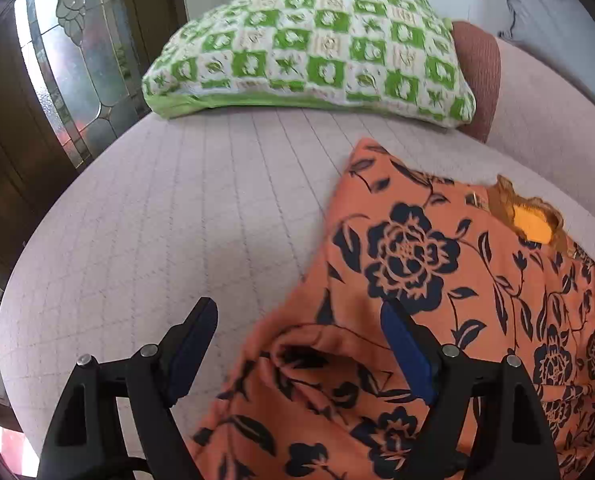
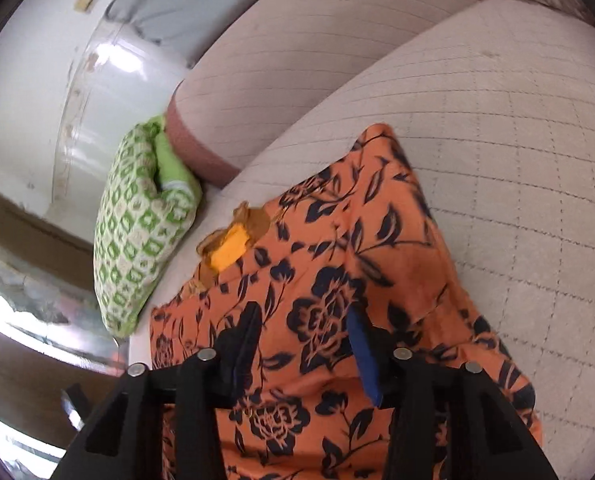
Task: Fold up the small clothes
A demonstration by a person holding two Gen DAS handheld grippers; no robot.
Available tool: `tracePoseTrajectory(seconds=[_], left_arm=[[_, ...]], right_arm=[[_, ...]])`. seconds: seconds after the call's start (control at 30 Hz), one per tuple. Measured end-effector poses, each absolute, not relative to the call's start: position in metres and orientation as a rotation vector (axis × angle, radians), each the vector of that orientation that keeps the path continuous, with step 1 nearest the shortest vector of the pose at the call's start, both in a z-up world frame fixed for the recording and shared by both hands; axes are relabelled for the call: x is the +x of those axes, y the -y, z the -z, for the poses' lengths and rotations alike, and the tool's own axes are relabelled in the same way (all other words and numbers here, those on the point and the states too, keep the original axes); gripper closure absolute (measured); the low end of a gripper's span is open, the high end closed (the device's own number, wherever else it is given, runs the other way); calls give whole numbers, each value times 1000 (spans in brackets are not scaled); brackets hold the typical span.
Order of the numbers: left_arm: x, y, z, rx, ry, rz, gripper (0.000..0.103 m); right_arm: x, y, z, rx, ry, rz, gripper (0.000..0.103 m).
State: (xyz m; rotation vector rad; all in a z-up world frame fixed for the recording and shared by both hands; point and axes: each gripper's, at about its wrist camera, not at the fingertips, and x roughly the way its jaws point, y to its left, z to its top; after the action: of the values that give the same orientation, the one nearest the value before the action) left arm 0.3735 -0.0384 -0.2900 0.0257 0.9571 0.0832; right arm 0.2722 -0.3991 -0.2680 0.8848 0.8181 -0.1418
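An orange garment with dark blue flowers (image 1: pixel 409 256) lies spread on a pale quilted seat (image 1: pixel 185 216), with a yellow patch inside its neck opening (image 1: pixel 533 220). My left gripper (image 1: pixel 297 316) stands open wide over the garment's left edge. Its right finger is above the cloth and its left finger above bare seat, with a rumpled fold lying between them. In the right wrist view the same garment (image 2: pixel 337 264) fills the middle, neck opening (image 2: pixel 229 252) toward the left. My right gripper (image 2: pixel 303 324) hovers over it, jaws partly apart, and the cloth beneath looks flat and ungripped.
A green-and-white checked pillow (image 1: pixel 309 48) (image 2: pixel 145 224) rests at the seat's far end against a brown-edged cushion (image 1: pixel 479 76). A dark door with leaded glass (image 1: pixel 69 60) stands beyond the seat's left edge. Grey fabric (image 1: pixel 545 0) hangs at the top right.
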Motion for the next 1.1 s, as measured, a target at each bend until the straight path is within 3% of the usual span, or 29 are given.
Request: tracePoseTrajectory(seconds=[0.03,0.1,0.23,0.33,0.4,0.47,0.67,0.73,0.8,0.97,1.03,1.1], left_arm=[[377,36,293,35,-973,-87,18],[385,30,319,69,-1114,-89,17],[373,5,303,-95,-1097,-65,17],[354,-3,283,-70,-1043,-52,17],[328,-18,274,-71,-1014,-21,17],[299,-40,270,-90,-1015,-11,17],[222,-100,269,-140,-1066,86,19],[201,-117,266,-134,-1080,107,42],[194,-126,268,-162,-1116,157,54],[188,-133,271,-211,-1156,223,53],[191,-131,274,-212,-1163,244,43],[198,-126,280,-208,-1189,278,41]], right_arm=[[275,396,273,860,-852,161,43],[283,392,299,819,-977,195,43],[273,379,279,771,-952,159,43],[248,377,263,825,-899,76,42],[222,381,252,825,-851,84,41],[198,386,245,860,-820,81,33],[112,405,243,915,-824,92,33],[85,412,246,944,-848,98,33],[66,417,248,969,-851,100,33],[30,419,249,1016,-864,88,33],[25,417,247,1014,-880,80,33],[17,414,243,970,-898,76,33]])
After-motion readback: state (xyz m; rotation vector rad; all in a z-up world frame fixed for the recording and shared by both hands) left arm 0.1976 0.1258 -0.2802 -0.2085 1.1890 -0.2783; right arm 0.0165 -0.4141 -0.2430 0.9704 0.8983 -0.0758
